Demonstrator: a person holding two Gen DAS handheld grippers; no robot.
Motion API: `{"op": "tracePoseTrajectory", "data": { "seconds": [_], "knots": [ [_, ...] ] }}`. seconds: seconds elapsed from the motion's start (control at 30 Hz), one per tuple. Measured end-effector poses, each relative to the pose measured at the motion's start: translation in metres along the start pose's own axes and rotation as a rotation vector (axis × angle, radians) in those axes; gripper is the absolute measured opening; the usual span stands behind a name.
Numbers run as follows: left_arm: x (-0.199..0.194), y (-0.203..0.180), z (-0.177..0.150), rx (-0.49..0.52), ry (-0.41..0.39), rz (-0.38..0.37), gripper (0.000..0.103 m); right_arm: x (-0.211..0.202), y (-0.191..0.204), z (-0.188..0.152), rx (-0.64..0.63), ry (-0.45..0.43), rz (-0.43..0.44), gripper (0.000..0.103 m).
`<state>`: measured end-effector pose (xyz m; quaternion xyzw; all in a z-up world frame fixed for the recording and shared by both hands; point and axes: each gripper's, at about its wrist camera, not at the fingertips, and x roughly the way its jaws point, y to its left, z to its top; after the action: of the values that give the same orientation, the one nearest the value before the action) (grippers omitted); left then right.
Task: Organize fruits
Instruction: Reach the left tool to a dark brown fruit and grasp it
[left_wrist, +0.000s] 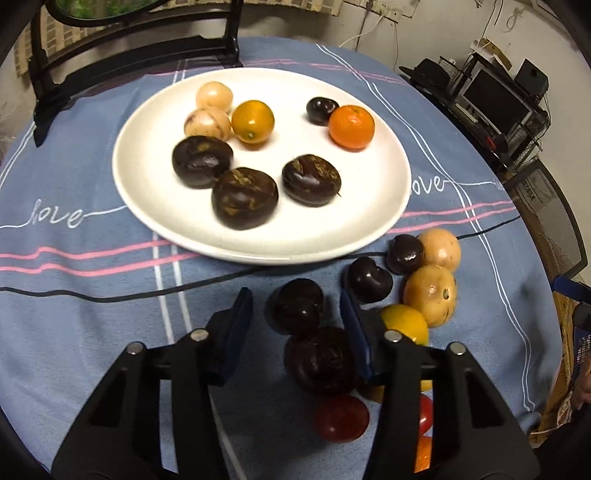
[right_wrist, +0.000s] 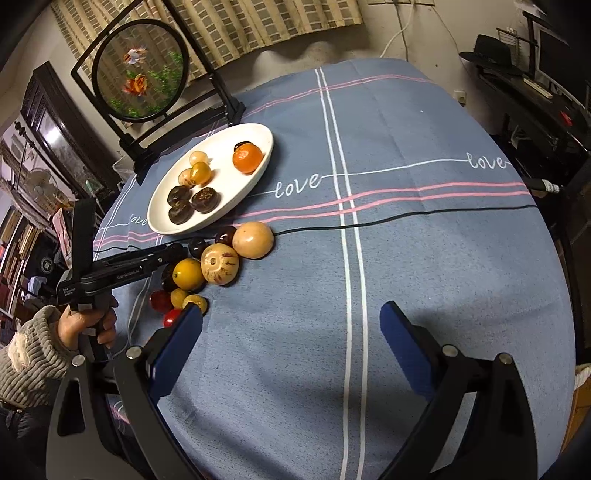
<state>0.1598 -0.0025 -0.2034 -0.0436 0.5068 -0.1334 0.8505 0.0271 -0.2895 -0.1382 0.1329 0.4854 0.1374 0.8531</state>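
- Left gripper: jaws spread fairly wide and straddling two dark purple fruits on the tablecloth; the nearer dark fruit lies against the right finger, the farther dark fruit lies between the fingertips. Neither blue pad visibly clamps either fruit.
- Right gripper: jaws wide apart, nothing between them, poised over bare blue cloth well to the side of the fruit.
- White plate: holds three large dark fruits toward its near side, two pale speckled fruits and a yellow-orange fruit at the far left, and a tangerine touching a small dark fruit at the far right.
- Loose fruit pile: lies on the cloth just beside the plate's near rim; it includes two tan round fruits, a yellow fruit, small dark cherry-like fruits and red cherry tomatoes.
- Black cable: runs across the cloth, passing between plate and pile.
- Person's left hand: grips the left tool's handle, seen in the right wrist view; sleeve is grey ribbed knit.
- Round framed goldfish panel: stands upright behind the plate.
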Motion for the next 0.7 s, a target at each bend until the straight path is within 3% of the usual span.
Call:
{"op": "tracePoseTrajectory", "data": {
  "seconds": [0.2,0.37,0.53,0.7],
  "knots": [
    [0.008,0.002,0.003,0.01,0.005,-0.017,0.028,0.003,0.001,0.0,-0.005,0.016,-0.001,0.097],
    [-0.011,0.005,-0.002,0.002,-0.037,-0.005,0.028,0.014,0.009,0.005,-0.036,0.048,0.032,0.097],
    [-0.048,0.017,-0.017,-0.033,-0.074,0.028,0.028,0.047,0.039,0.011,-0.153,0.1,0.109,0.097],
    [-0.084,0.035,-0.045,-0.111,-0.089,0.083,0.027,0.084,0.041,0.034,-0.16,0.079,0.054,0.074]
  ]
}}
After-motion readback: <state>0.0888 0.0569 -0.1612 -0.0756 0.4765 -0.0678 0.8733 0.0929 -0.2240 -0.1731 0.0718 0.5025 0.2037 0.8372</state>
